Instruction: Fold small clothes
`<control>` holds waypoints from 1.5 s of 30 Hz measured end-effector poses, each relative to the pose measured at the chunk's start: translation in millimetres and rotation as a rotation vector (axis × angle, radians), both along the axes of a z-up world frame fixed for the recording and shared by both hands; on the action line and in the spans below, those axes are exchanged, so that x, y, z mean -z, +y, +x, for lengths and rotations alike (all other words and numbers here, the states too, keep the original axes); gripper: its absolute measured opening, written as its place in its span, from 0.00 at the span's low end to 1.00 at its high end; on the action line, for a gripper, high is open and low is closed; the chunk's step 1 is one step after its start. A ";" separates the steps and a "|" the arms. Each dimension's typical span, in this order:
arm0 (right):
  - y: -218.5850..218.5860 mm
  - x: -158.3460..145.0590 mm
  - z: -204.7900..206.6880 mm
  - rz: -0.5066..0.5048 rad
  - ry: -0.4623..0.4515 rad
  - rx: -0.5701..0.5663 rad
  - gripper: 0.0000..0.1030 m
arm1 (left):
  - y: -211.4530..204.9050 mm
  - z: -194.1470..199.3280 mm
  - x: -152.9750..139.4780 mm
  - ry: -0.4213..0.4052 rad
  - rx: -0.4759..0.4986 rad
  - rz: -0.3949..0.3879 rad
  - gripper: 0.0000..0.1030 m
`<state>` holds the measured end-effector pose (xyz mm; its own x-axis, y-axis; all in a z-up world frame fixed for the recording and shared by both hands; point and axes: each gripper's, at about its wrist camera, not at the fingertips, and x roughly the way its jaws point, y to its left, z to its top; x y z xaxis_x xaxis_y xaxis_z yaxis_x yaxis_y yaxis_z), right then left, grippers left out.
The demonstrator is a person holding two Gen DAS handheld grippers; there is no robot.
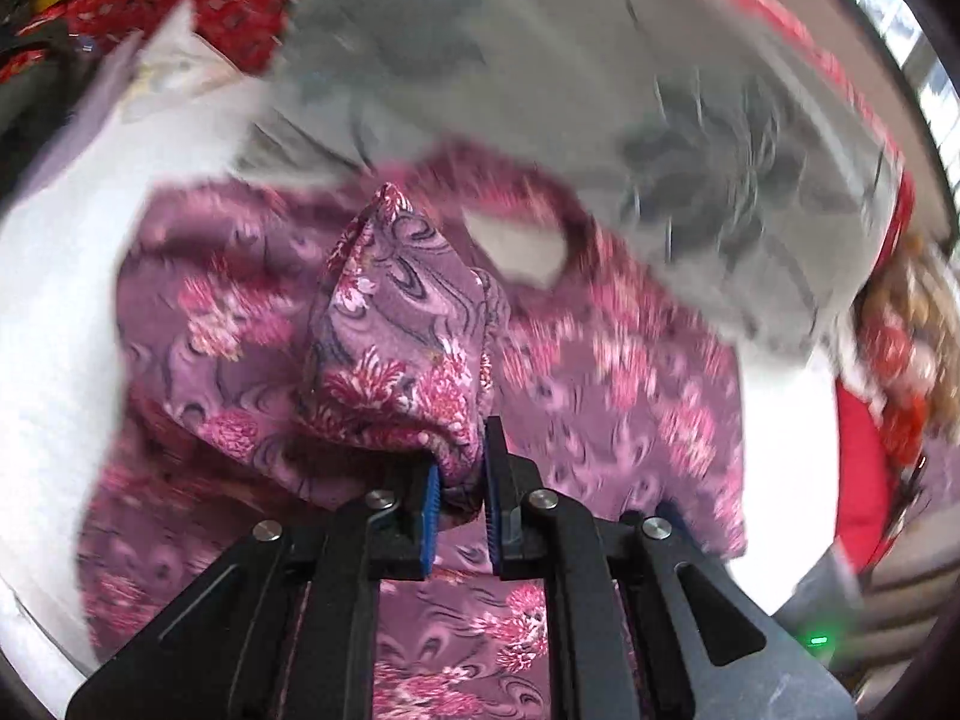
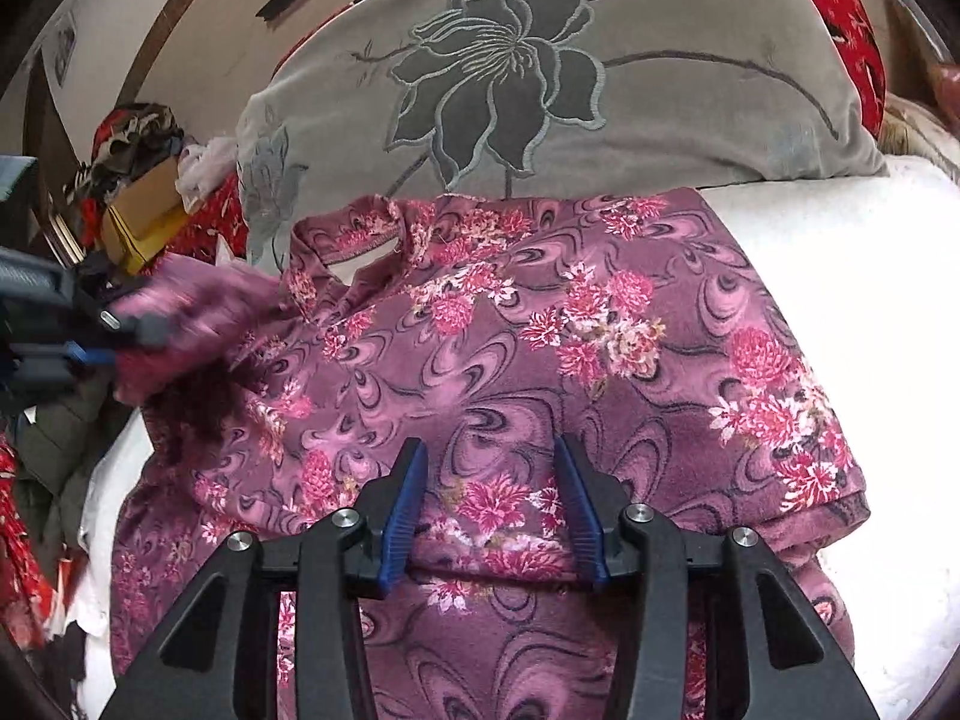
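Note:
A purple garment with pink flowers [image 2: 510, 330] lies spread on white bedding [image 2: 840, 270], its neck opening toward the grey pillow. In the left wrist view, my left gripper [image 1: 461, 456] is shut on a bunched part of the garment [image 1: 408, 330], which stands up as a peak above the rest of the cloth [image 1: 600, 372]. The right wrist view shows that gripper [image 2: 138, 330] blurred at the left edge, pulling a sleeve-like end [image 2: 192, 300] sideways. My right gripper [image 2: 489, 450] hovers open over the garment's near part, pads apart and pressing on nothing.
A grey pillow with a dark embroidered flower [image 2: 540, 90] lies just behind the garment. Red patterned fabric [image 2: 852, 18] is at the far right. A cardboard box [image 2: 150, 204] and piled clothes sit at the left. White bedding [image 1: 60, 300] borders the garment on both sides.

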<state>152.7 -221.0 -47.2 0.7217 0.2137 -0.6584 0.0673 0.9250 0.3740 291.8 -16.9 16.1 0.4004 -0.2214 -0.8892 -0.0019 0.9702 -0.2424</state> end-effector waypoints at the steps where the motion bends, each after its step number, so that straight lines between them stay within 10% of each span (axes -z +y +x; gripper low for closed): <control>1: -0.7 0.6 0.2 0.007 -0.002 0.000 0.45 | -7.7 0.8 12.9 0.032 0.015 0.012 0.09; 7: -5.5 2.8 -1.6 0.054 -0.013 -0.002 0.45 | -23.0 -5.3 35.6 0.044 0.090 0.049 0.31; 13: -5.4 -0.9 1.0 0.045 0.020 -0.002 0.45 | 28.6 -42.2 2.7 0.026 0.144 -0.146 0.47; 22: 21.2 -44.8 28.7 0.175 0.067 -0.012 0.62 | 165.6 -50.4 38.4 0.082 -0.194 -0.248 0.56; 34: 168.4 -47.6 51.9 -0.344 0.058 -0.262 0.67 | 191.1 -44.4 58.1 0.114 -0.242 -0.362 0.56; 37: 162.3 -46.8 60.6 -0.300 0.057 -0.262 0.17 | 198.2 -45.6 58.3 0.120 -0.232 -0.369 0.56; 45: 36.7 -71.6 34.4 0.070 0.006 -0.005 0.13 | 198.4 -47.6 57.5 0.120 -0.239 -0.355 0.56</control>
<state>187.1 -184.3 24.4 0.7165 0.2630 -0.6462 0.0656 0.8968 0.4376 244.3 181.4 -41.4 0.3764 -0.4354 -0.8177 -0.2642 0.7956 -0.5452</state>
